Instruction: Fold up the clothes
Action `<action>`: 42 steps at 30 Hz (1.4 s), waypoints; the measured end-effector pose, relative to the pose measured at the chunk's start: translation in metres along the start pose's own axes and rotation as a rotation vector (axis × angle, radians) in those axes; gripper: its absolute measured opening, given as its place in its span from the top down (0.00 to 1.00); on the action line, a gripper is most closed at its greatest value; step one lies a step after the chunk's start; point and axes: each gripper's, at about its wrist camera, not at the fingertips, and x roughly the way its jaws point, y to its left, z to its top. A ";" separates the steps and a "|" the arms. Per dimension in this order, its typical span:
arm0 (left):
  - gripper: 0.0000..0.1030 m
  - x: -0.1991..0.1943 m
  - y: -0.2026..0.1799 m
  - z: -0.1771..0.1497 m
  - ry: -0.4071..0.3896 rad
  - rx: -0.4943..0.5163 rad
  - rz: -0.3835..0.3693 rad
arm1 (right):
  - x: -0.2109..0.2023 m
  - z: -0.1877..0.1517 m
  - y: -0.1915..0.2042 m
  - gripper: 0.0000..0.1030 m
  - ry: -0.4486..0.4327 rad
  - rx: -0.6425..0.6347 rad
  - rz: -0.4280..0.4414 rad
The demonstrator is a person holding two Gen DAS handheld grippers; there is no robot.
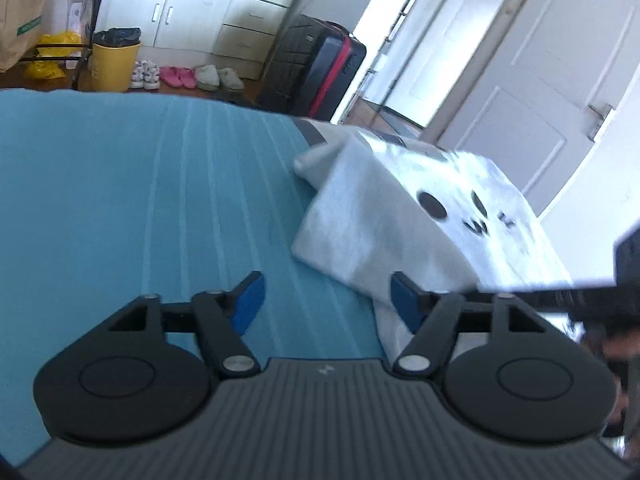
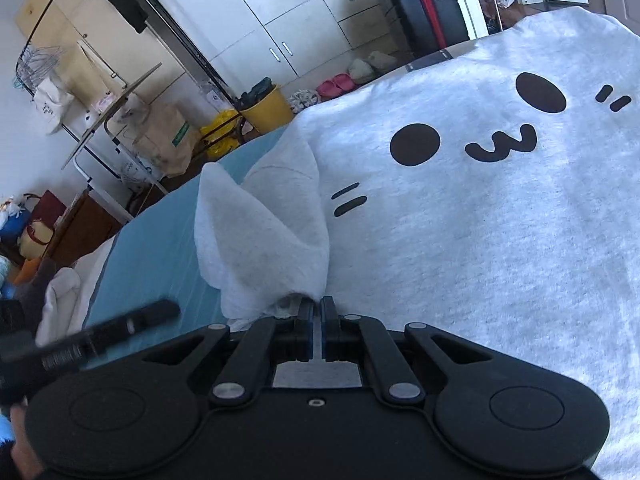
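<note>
On the teal striped bedspread [image 1: 140, 184] lies the pale grey cat-face sweatshirt [image 2: 480, 220], a fold of it seemingly pinched in the closed right gripper [image 2: 317, 312] for folding over, while the left gripper [image 1: 327, 300] gapes empty alongside.

home bedroom | bed [image 1: 120, 184] with teal sheet | white wardrobe [image 1: 192, 8] beyond bed | slippers [image 1: 178, 77], suitcase [image 1: 316, 68], yellow bin [image 1: 114, 64] between bed and wardrobe

grey cat-face sweatshirt [image 2: 480, 220] | spread face-up on bed | left edge bunched upward
</note>
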 end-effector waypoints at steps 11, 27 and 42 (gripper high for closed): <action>0.97 0.062 -0.024 0.049 0.067 0.041 0.092 | 0.011 0.009 -0.002 0.87 -0.040 -0.017 0.098; 0.97 -0.004 0.016 0.140 -0.159 0.197 0.582 | 0.027 -0.009 0.074 0.45 0.182 -0.298 0.141; 0.97 -0.083 -0.074 0.059 -0.212 0.222 0.065 | -0.071 0.045 0.020 0.45 0.150 -0.182 -0.047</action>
